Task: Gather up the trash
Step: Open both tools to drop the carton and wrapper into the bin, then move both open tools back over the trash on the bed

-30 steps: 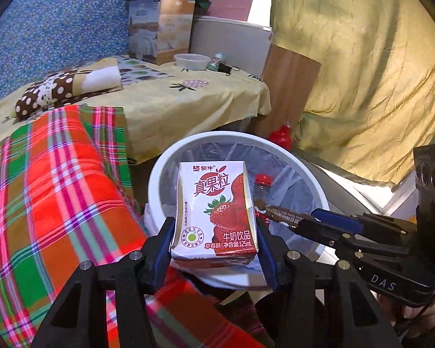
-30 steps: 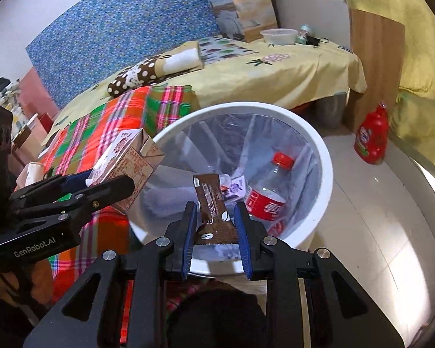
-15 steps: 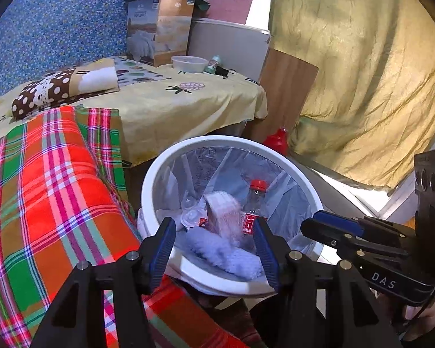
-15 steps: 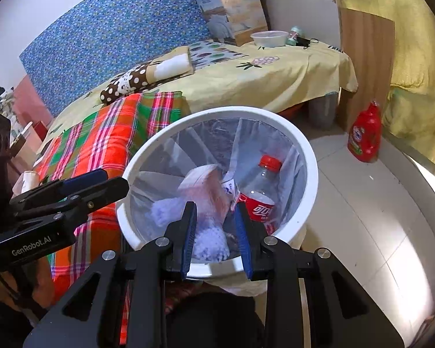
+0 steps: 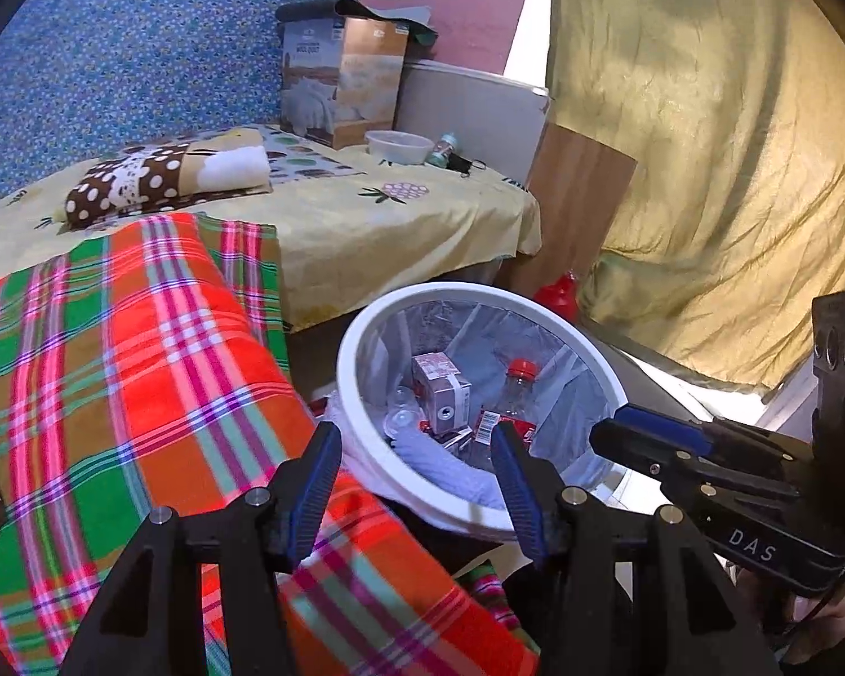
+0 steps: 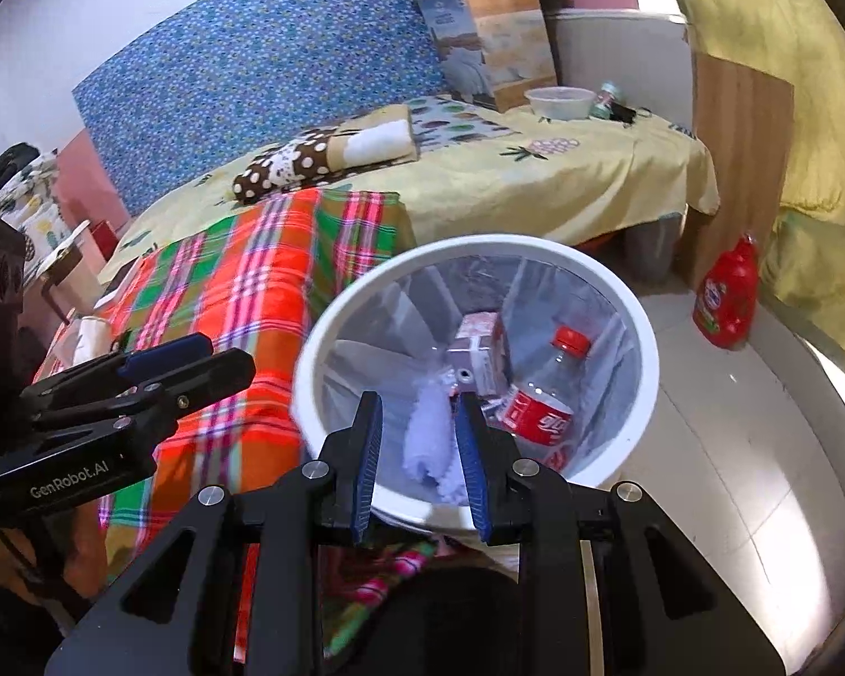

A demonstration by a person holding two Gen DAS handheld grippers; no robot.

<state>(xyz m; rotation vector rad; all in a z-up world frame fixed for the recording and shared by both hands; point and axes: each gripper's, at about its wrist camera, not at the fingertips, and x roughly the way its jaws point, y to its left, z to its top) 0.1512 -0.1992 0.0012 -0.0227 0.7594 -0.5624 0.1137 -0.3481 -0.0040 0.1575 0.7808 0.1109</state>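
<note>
**Both tongs empty above the lined white bin**

Left tongs (image 5: 417, 484) spread wide, blue pads bare, nothing between them; poised over the near rim of the round white plastic trash bin (image 5: 366, 332) and the edge of the red, green and orange plaid blanket (image 5: 141, 372). Right tongs (image 6: 419, 467) parted more narrowly, also grasping nothing; only bin contents seen through the gap. Each pair visible from the other's camera: right tongs at the right edge of the left wrist view, left tongs at the left edge of the right wrist view.

Trash lying inside the bin, on its clear plastic liner: pink-and-white drink carton (image 6: 481, 349) tilted against the far side, clear plastic bottle with red cap and red label (image 6: 541, 394) lying just beside it to the right, crumpled pale tissue (image 6: 431, 439) in front of both, toward the near rim. Small clear plastic item next to the carton in the left wrist view, too small to identify.

Bin standing on pale floor tiles, just beside the plaid blanket. Behind: bed under a yellow printed sheet (image 5: 366, 225), brown polka-dot folded cloth (image 5: 158, 180), tall cardboard box (image 5: 341, 84), clear plastic bowl (image 5: 399, 146). Red detergent bottle (image 6: 726, 293) upright on the floor, right of the bin, beside a wooden board (image 6: 738, 158). Yellow-green curtain (image 5: 704, 141) filling the right side.
</note>
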